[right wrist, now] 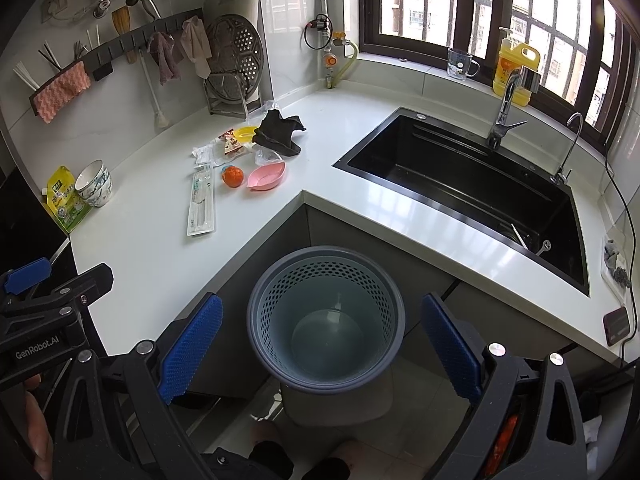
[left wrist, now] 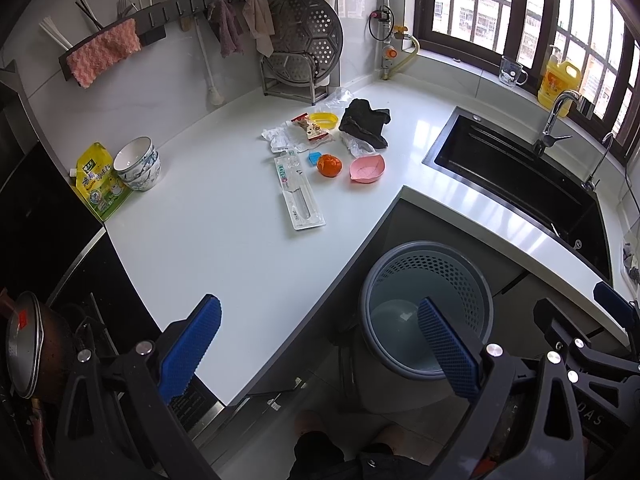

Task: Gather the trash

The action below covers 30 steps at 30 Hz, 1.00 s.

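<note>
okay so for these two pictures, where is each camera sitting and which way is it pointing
Left wrist view: sits on the left gripper, raised over the counter's near left edge, looking down toward the trash pile and toothbrush package; its blue fingers show, with the right gripper at right.
Right wrist view: sits on the right gripper, directly over the gray bin, facing the sink; the left gripper shows at left.
Shared: counter, trash, bin, sink, window.

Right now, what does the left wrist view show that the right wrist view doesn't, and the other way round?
Only the left wrist view shows a lidded pot at the lower left. Only the right wrist view shows a dark device on a cable, on the counter right of the sink. Both show the empty bin on the floor, the orange, pink dish, toothbrush pack and open, empty fingers.
</note>
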Each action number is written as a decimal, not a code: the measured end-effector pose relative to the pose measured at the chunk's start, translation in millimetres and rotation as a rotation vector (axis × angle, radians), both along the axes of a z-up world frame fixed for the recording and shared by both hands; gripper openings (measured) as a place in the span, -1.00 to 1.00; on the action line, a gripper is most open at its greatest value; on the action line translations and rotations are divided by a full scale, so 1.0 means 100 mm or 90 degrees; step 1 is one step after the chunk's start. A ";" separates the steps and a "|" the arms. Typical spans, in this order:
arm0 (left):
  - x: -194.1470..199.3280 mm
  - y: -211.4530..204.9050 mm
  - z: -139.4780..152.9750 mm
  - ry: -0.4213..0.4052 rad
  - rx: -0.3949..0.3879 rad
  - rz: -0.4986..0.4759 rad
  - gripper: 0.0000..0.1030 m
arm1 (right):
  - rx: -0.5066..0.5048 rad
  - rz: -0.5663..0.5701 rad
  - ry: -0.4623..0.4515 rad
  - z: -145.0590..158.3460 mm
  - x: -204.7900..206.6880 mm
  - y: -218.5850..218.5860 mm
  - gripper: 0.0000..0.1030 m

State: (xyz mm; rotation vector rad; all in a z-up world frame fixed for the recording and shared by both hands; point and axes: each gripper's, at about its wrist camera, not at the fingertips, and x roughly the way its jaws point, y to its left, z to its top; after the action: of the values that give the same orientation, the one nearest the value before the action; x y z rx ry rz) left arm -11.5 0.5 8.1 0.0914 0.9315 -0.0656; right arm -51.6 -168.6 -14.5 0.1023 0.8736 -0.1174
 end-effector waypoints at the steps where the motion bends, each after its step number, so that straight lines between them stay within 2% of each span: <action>1: 0.00 0.00 0.00 0.000 0.000 0.000 0.88 | 0.000 0.000 -0.001 -0.01 -0.02 -0.01 0.84; 17: -0.05 -0.09 0.01 -0.004 0.009 0.012 0.88 | 0.007 0.017 -0.006 -0.01 -0.03 -0.03 0.84; 25: -0.15 -0.06 -0.03 -0.027 -0.004 0.060 0.88 | 0.036 0.071 -0.032 -0.05 -0.07 -0.17 0.84; 30: -0.18 -0.04 -0.08 -0.030 0.006 0.099 0.88 | 0.065 0.118 -0.035 -0.15 -0.02 -0.30 0.84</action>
State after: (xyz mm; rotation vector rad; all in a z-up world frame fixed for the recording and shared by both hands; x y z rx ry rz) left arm -29.9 -3.3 -0.1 0.0282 0.8893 0.0850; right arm -53.6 -198.8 -29.3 0.1180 0.8299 0.1033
